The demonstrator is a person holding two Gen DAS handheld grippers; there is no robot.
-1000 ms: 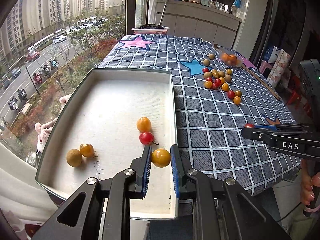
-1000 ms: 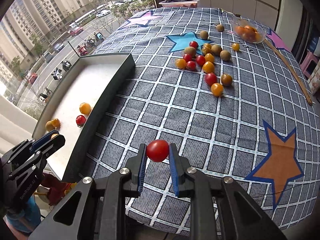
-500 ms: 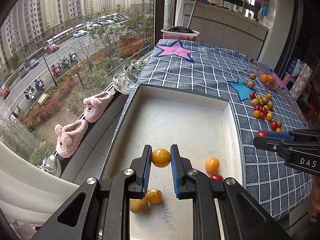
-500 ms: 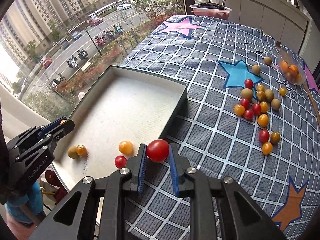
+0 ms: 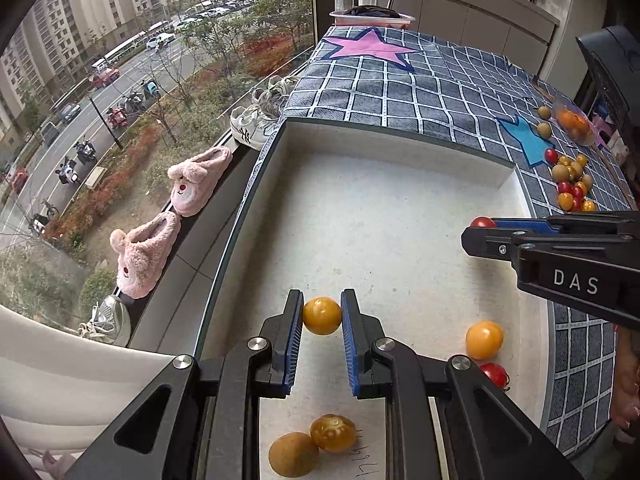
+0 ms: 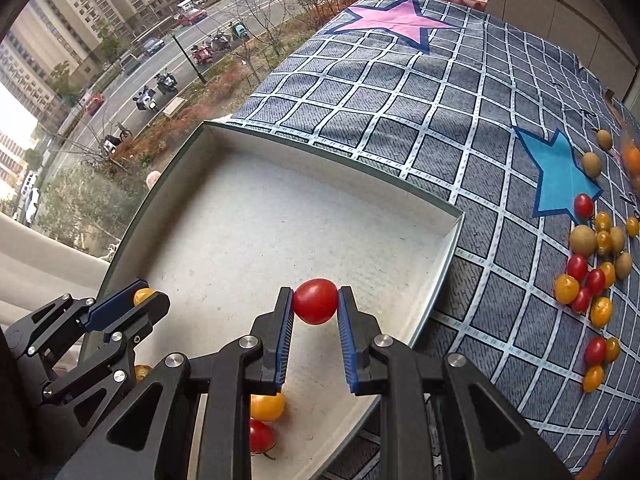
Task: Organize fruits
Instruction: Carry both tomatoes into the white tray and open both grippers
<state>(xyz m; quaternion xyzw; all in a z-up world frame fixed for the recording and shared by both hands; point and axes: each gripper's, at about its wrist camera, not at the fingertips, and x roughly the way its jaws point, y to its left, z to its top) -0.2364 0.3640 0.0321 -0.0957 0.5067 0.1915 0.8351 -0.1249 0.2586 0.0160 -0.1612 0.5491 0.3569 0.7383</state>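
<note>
My left gripper (image 5: pixel 321 310) is shut on a yellow cherry tomato (image 5: pixel 322 315) above the white tray (image 5: pixel 400 148). My right gripper (image 6: pixel 315 300) is shut on a red cherry tomato (image 6: pixel 315 301), also over the tray (image 6: pixel 332 160). In the left wrist view the right gripper (image 5: pixel 484 226) reaches in from the right with the red tomato (image 5: pixel 482 222). On the tray floor lie a yellow tomato (image 5: pixel 484 339), a red one (image 5: pixel 495 374), an orange one (image 5: pixel 333 432) and a brown fruit (image 5: pixel 293 454). The left gripper (image 6: pixel 140 300) shows at the lower left of the right wrist view.
Several loose red, yellow and brown fruits (image 6: pixel 592 276) lie on the checked tablecloth (image 6: pixel 420 92) to the right of the tray. A clear bowl with orange fruit (image 5: pixel 574 122) stands further back. Slippers (image 5: pixel 160 232) and shoes sit on the window sill left of the table.
Both grippers have moved left over the tray and a little lower, each still holding its tomato. The right gripper has crossed from the tablecloth to above the tray floor.
</note>
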